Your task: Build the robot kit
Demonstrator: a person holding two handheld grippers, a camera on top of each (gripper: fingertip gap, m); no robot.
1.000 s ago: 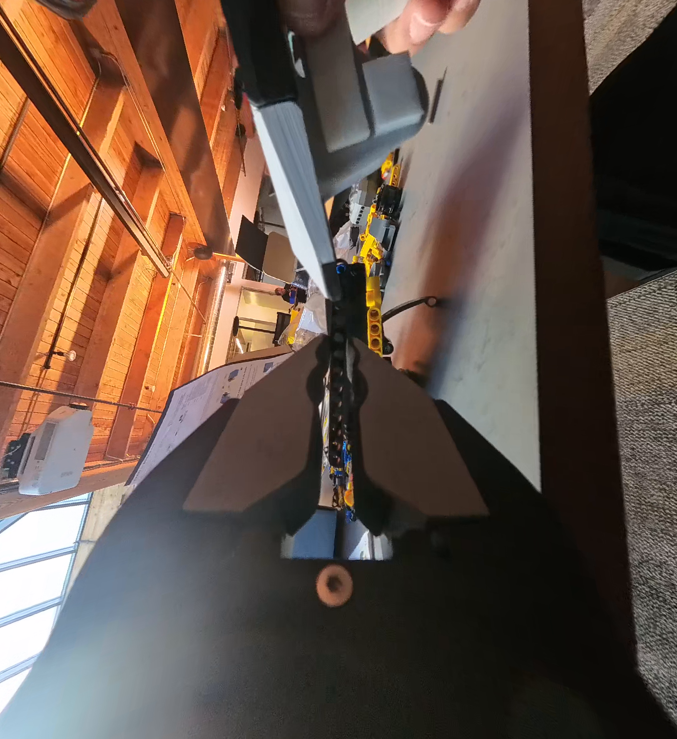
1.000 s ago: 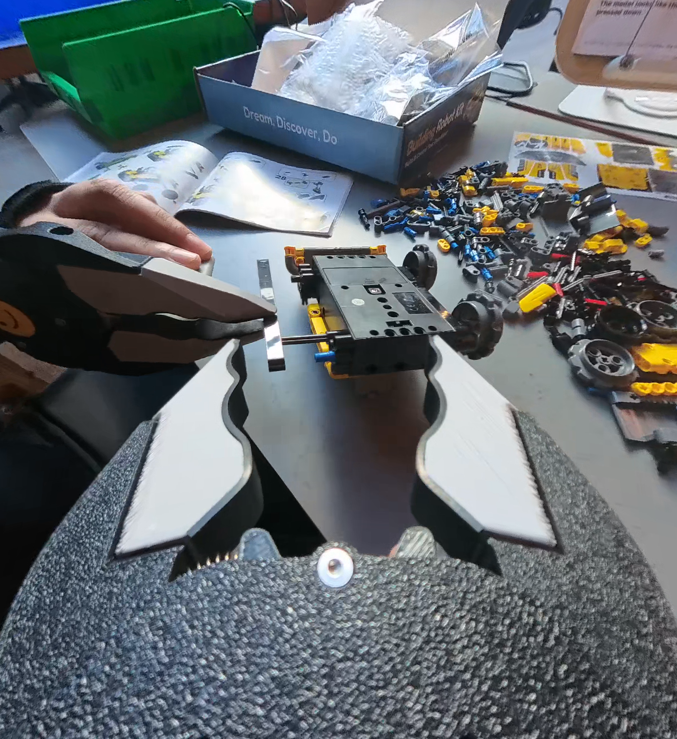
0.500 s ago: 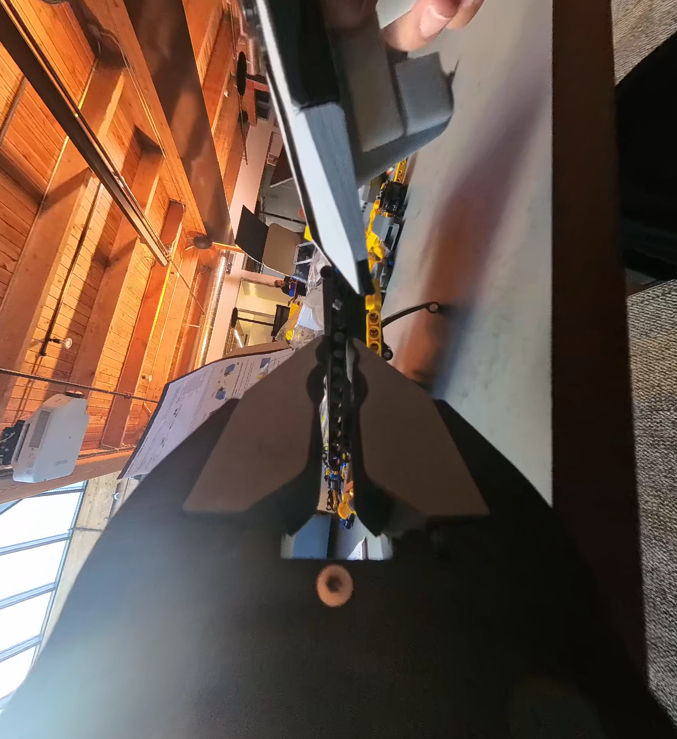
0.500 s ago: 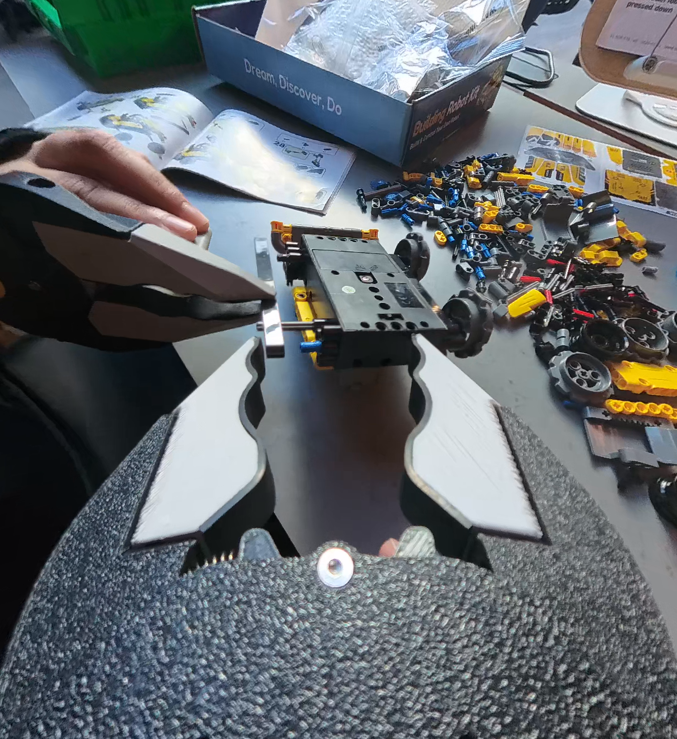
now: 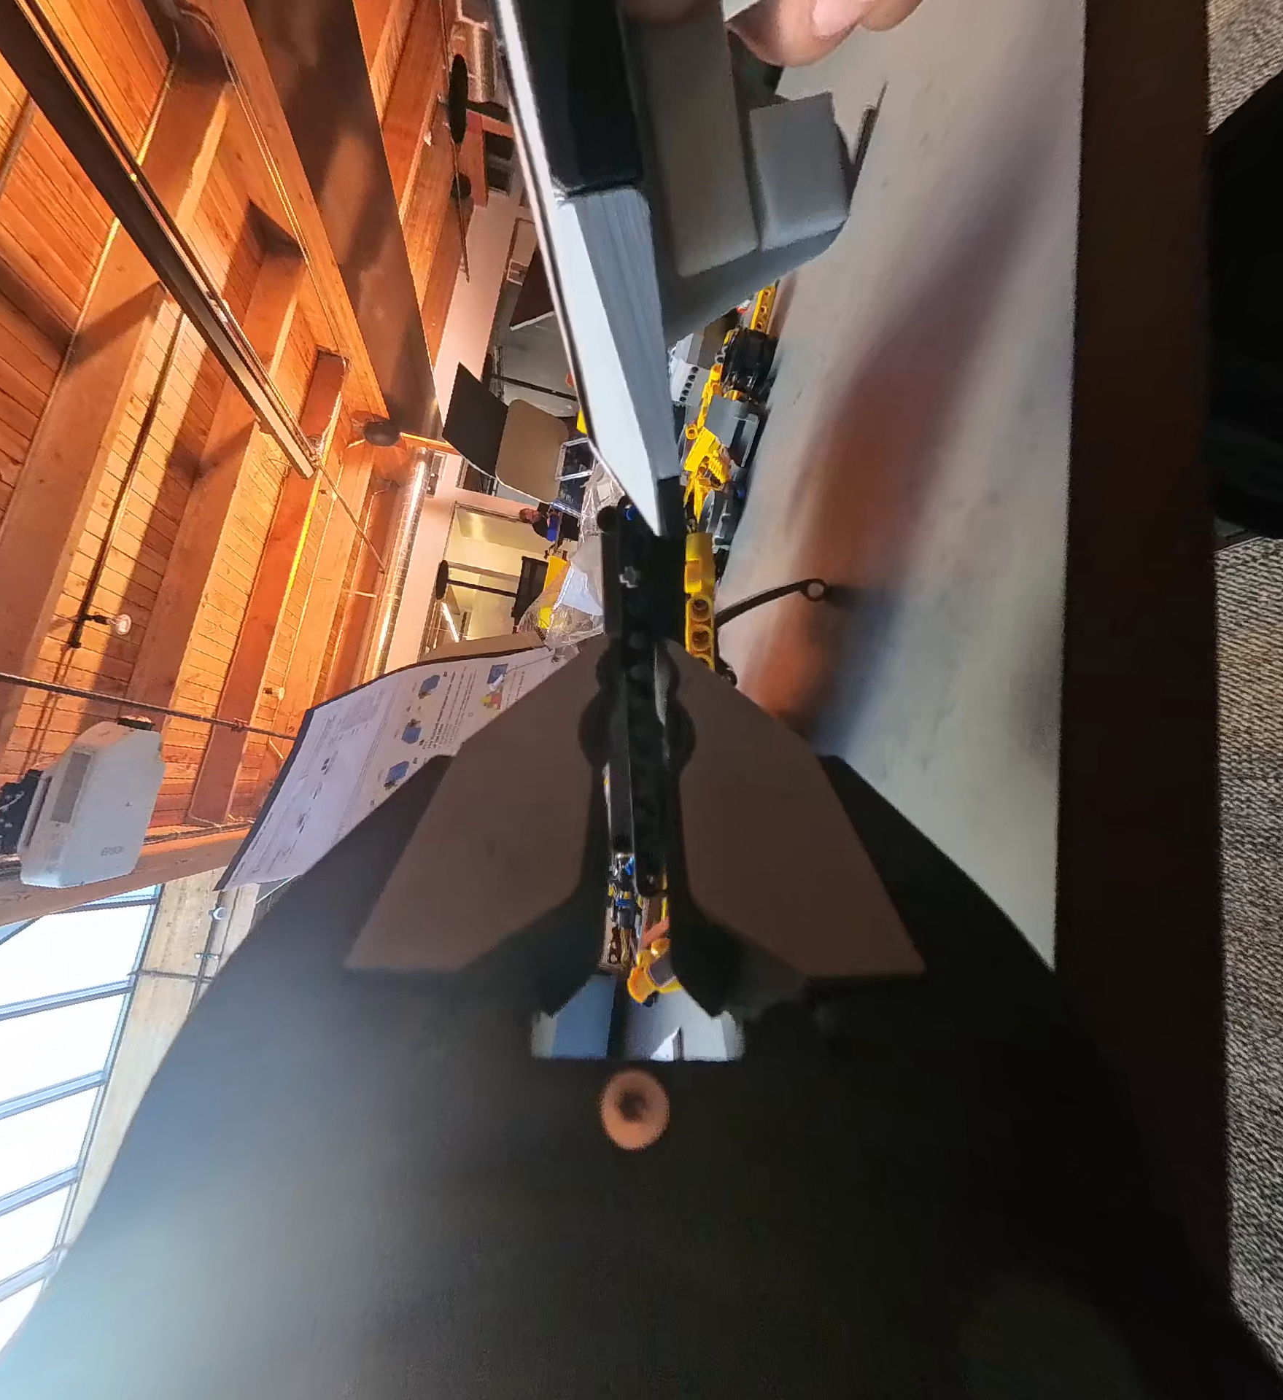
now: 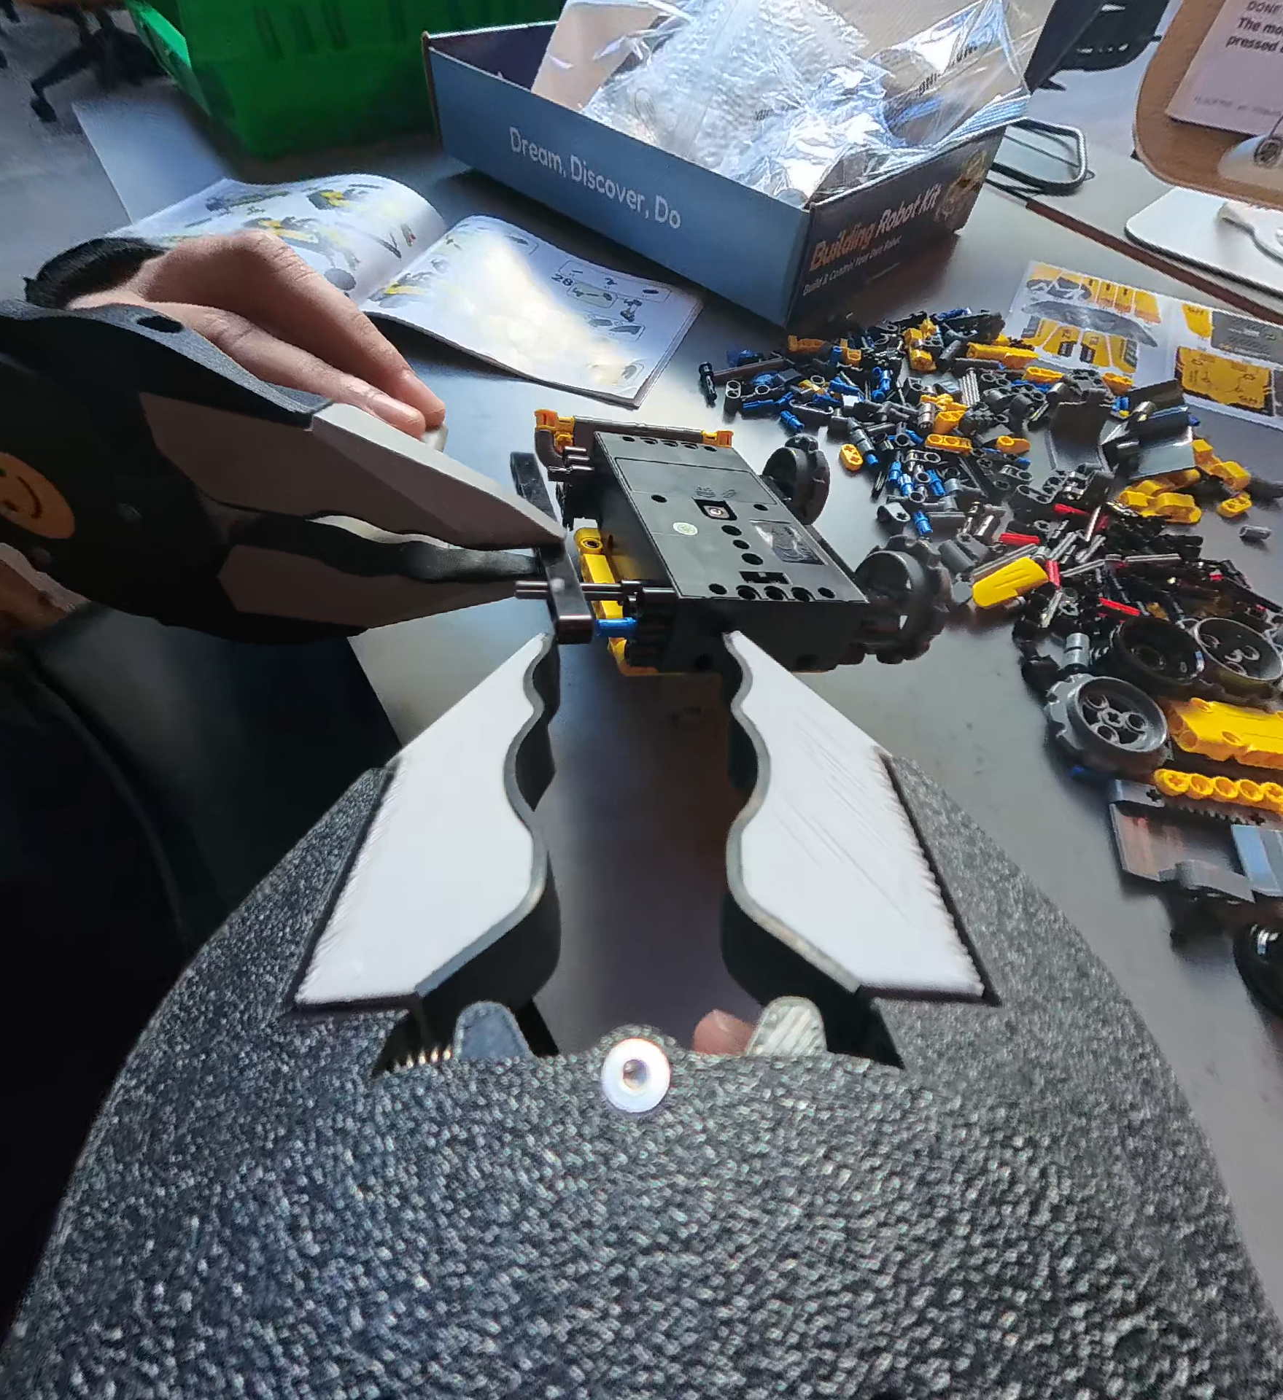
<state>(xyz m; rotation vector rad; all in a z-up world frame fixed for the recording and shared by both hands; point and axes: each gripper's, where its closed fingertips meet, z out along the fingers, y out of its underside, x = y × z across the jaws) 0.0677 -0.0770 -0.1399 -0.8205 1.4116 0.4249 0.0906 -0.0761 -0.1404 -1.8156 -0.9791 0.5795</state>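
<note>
My left gripper is shut on a black holed beam. In the right wrist view it comes in from the left and holds the beam on a thin black axle that sticks out of a black and yellow wheeled model on the grey table. A hand rests on top of it. My right gripper is open, with its jaws narrowed just in front of the model's near end. It also shows at the top of the left wrist view.
A pile of loose black, yellow and blue pieces and several wheels lie to the right. A blue box with plastic bags, an open booklet and a sticker sheet lie behind. The table's edge runs close on the left. Left and right tips are no more than a few centimetres apart.
My right gripper has moved in toward the model and its jaws have narrowed. My left gripper stays shut on the beam at the axle.
</note>
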